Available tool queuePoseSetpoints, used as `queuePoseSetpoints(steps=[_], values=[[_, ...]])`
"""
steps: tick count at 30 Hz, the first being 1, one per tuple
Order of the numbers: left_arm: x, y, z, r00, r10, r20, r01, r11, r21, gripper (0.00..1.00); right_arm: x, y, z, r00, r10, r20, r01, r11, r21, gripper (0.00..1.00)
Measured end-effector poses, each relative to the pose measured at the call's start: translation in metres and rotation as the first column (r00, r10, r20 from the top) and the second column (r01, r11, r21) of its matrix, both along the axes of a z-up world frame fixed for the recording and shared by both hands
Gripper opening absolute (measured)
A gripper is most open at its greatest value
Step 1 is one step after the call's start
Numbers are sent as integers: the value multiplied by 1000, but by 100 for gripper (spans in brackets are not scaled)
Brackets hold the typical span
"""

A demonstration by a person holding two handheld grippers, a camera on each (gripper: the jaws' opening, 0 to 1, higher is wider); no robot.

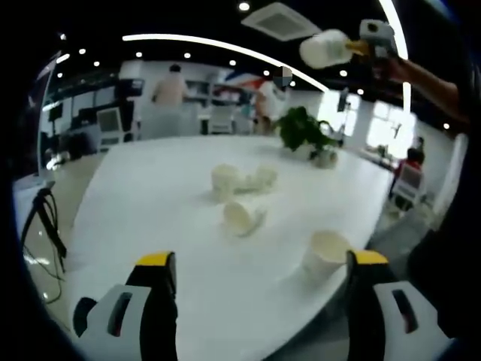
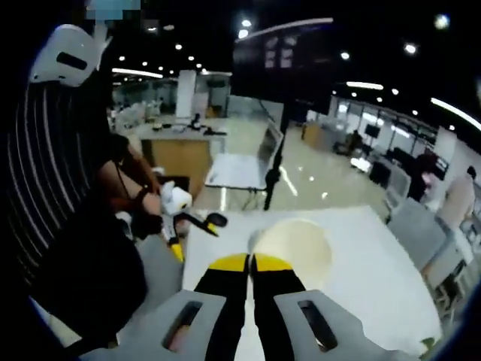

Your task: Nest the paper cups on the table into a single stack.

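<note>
The right tool (image 2: pixel 252 261) has its yellow-tipped jaws pinched together on the rim of a paper cup (image 2: pixel 294 252), whose open mouth faces the right gripper view. In the left gripper view that same cup (image 1: pixel 325 48) hangs high above the white table (image 1: pixel 150 188), held out at the end of the person's raised forearm (image 1: pixel 428 79).

The other cups wait below: one upright near the table's edge (image 1: pixel 325 258), one tipped on its side (image 1: pixel 242 218) in the middle, and a small cluster (image 1: pixel 242 179) beyond it, with a potted plant (image 1: pixel 304 131) farther back.

To nest well, I'd judge the held cup should come down base first, squarely over an upright cup's mouth, then be pressed gently so the rim isn't crushed.

The left tool (image 1: pixel 259 282) hovers low at the near edge, jaws spread wide and holding nothing, just beside the upright cup.
</note>
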State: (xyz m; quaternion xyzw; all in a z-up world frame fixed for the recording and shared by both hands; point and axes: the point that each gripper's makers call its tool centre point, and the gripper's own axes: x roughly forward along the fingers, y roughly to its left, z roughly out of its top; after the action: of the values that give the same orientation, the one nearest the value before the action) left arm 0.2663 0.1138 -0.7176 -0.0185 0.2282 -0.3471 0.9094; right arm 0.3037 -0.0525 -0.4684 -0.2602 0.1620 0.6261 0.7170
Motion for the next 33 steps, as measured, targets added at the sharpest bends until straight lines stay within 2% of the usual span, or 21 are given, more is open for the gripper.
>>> queuePoseSetpoints(steps=[2, 9, 13, 17, 21, 22, 25, 29, 33], values=[[0, 0, 0, 1000, 2, 0, -2, 1000, -5, 93, -5, 4, -7, 998, 33, 45, -31, 998, -50, 0], [-1, 5, -1, 1000, 12, -4, -12, 1000, -2, 92, -28, 19, -32, 982, 166, 94, -146, 970, -193, 0], [-2, 4, -1, 1000, 12, -4, -12, 1000, -5, 92, -40, 22, -58, 957, 266, 116, -219, 924, -313, 0], [-2, 3, -2, 1000, 11, -5, -11, 1000, -8, 92, -53, 30, -80, 946, 310, 90, -261, 900, -350, 0], [-3, 4, -3, 1000, 12, -6, -12, 1000, -12, 92, -71, 36, -109, 913, 402, 70, -344, 851, -397, 0], [-3, 4, -3, 1000, 12, -6, -12, 1000, -12, 92, -75, 36, -119, 901, 429, 63, -368, 832, -415, 0], [-4, 5, -4, 1000, 14, -7, -14, 1000, -12, 92, -78, 33, -138, 886, 461, 57, -384, 796, -469, 0], [-5, 6, -4, 1000, 19, -9, -19, 1000, -17, 92, -88, 35, -161, 873, 488, 29, -411, 765, -495, 0], [-7, 7, -5, 1000, 21, -12, -21, 1000, -18, 92, -94, 31, -186, 846, 533, 11, -437, 706, -558, 0]])
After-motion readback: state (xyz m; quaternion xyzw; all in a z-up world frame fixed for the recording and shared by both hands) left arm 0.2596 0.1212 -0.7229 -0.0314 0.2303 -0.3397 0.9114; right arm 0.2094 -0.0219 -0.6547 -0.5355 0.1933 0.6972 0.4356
